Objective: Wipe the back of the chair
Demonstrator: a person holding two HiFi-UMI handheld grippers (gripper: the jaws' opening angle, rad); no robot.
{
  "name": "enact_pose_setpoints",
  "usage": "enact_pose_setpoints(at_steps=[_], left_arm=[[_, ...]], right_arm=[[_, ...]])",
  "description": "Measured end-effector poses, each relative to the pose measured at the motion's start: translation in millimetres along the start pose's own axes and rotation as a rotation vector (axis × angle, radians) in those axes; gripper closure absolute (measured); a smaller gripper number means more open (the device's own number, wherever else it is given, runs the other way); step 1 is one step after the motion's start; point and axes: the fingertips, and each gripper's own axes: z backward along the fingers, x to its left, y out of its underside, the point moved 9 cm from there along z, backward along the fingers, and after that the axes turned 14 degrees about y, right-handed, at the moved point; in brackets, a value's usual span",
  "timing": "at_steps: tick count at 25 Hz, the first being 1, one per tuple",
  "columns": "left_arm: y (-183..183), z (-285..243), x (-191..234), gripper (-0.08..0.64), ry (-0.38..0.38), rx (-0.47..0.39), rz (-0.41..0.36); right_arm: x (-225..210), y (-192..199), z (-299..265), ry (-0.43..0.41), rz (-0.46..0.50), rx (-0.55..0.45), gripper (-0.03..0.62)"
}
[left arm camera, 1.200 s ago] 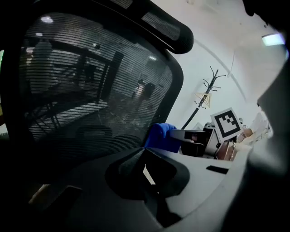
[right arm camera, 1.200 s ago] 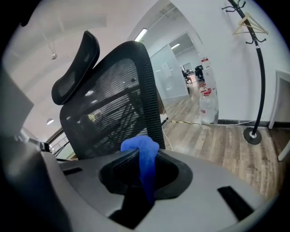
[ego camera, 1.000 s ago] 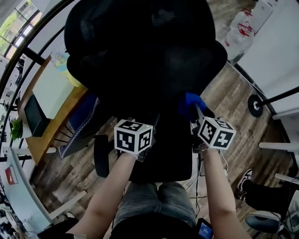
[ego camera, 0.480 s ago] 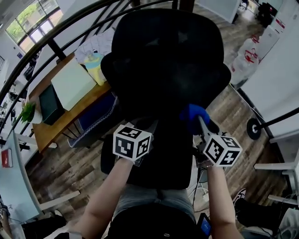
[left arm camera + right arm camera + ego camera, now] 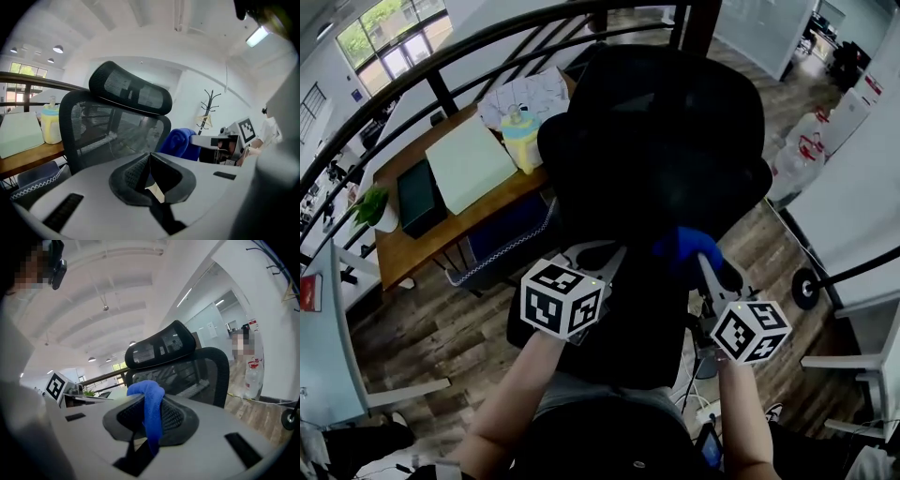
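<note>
The right hand-held gripper (image 5: 150,427) is pinching only a fold of blue cloth (image 5: 149,411), which the chair back (image 5: 666,141) may drag free; the left hand-held gripper (image 5: 150,173) is hanging closed, empty.

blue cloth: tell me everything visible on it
The blue cloth looks like soft, fuzzy microfibre, plain blue and bunched up. It is pinched between the fingers of the right gripper: a rounded wad bulges above them and a strip hangs down between them. It sits low by the black mesh chair back; contact cannot be confirmed.
</note>
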Motion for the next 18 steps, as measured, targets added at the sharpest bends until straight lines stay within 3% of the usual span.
enact_pose_setpoints(at_steps=[18], left_arm=[[25, 11, 1, 0.541, -0.010, 0.022, 0.047]], right_arm=[[12, 13, 4, -0.020, 0.066, 0.067, 0.512]])
